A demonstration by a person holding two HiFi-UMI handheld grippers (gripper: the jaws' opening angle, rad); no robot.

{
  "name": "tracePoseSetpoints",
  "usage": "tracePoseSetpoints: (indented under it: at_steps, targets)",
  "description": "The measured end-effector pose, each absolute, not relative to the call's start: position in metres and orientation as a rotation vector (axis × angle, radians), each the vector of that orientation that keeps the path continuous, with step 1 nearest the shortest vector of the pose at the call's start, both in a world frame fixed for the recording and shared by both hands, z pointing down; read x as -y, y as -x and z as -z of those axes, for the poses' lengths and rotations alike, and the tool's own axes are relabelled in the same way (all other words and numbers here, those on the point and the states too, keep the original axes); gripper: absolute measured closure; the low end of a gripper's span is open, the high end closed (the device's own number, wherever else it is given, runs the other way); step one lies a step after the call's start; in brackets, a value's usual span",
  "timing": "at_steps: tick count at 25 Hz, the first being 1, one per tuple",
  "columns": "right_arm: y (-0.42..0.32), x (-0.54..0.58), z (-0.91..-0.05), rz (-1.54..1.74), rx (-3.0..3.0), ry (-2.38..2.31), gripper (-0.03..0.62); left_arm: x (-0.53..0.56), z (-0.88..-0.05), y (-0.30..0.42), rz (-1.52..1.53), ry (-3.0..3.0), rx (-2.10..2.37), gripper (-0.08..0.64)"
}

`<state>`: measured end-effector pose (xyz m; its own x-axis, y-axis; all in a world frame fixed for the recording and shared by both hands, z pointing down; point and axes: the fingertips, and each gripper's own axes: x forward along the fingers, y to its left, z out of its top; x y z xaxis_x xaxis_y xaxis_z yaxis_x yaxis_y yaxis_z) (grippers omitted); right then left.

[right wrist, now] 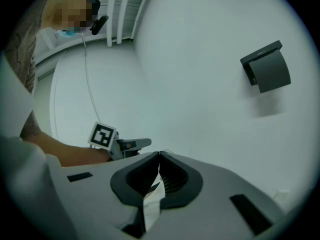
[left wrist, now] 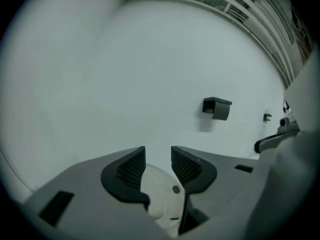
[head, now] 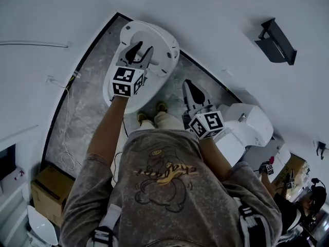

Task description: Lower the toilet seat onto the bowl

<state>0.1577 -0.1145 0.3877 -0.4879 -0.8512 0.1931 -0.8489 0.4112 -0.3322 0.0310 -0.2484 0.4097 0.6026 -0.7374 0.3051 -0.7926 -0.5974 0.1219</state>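
In the head view the white toilet stands on the grey floor against the curved wall. Whether its seat is up or down I cannot tell. My left gripper hovers over the toilet with its jaws apart. In the left gripper view the left gripper is open with nothing between the pads, and a white rounded part of the toilet shows below the gap. My right gripper is to the right of the toilet, over the floor. In its own view the right gripper is shut with nothing in it.
A dark paper holder hangs on the wall at the right. A second white fixture stands beside my right arm. A cardboard box and a thin cable lie at the left. Another person works at the lower right.
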Motion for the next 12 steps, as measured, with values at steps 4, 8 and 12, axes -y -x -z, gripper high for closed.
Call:
tracePoseSetpoints:
  at_steps: [4,8,12]
  targets:
    - [-0.170,0.122,-0.393,0.636,-2.648,1.599,0.566,0.306,-0.437,-0.054,-0.437,-2.597,1.247,0.402]
    - [-0.189,0.129,-0.399,0.662,-2.632,1.640,0.566,0.342,-0.467,-0.071,-0.526,-2.560,1.243,0.396]
    - [-0.201,0.136,-0.403,0.674,-2.619,1.664,0.566,0.365,-0.488,-0.079,-0.587,-2.529,1.251,0.385]
